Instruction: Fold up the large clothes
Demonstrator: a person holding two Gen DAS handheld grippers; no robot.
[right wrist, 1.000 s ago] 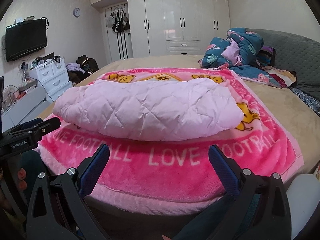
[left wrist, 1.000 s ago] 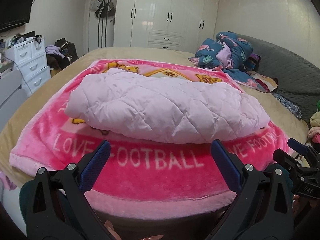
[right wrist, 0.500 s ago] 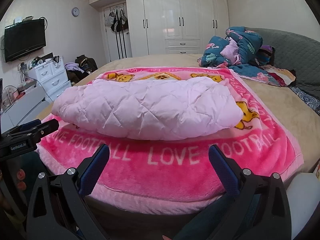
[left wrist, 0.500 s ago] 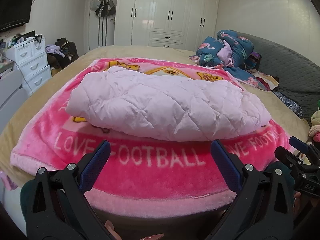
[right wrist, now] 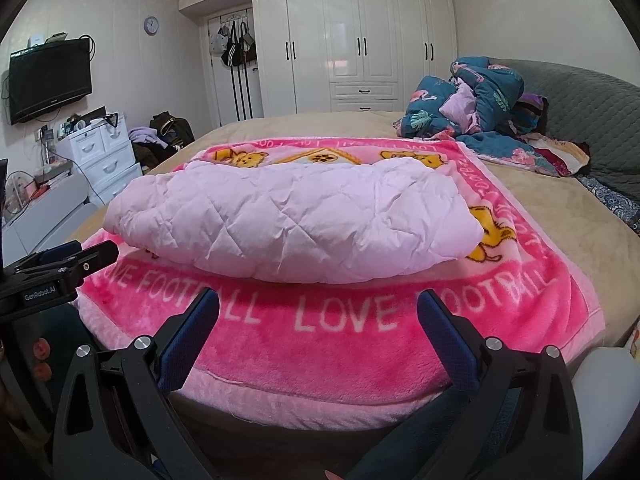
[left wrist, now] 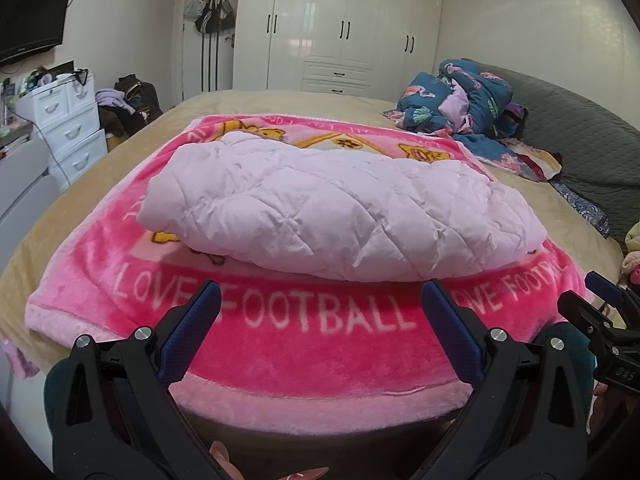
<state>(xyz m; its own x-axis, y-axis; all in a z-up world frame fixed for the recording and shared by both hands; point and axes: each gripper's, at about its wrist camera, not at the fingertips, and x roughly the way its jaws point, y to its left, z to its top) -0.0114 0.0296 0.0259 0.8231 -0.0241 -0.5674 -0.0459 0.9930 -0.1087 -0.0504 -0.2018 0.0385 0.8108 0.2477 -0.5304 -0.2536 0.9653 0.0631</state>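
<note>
The folded pale-pink quilted jacket [left wrist: 340,216] lies in a bundle on the bright pink fleece blanket [left wrist: 320,344] spread over the bed, just beyond both tongs. The left gripper [left wrist: 320,300] and right gripper [right wrist: 318,306] hang side by side at the blanket's near edge, level, jaws spread wide, empty.

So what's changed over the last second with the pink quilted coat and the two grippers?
Almost nothing. Both views drift slightly, so the folded pink quilted coat sits a touch lower in frame, but it lies as before on the pink blanket. The left hand-held gripper and right hand-held gripper stay open, short of the coat, holding nothing. Nothing was grasped or released.
</note>
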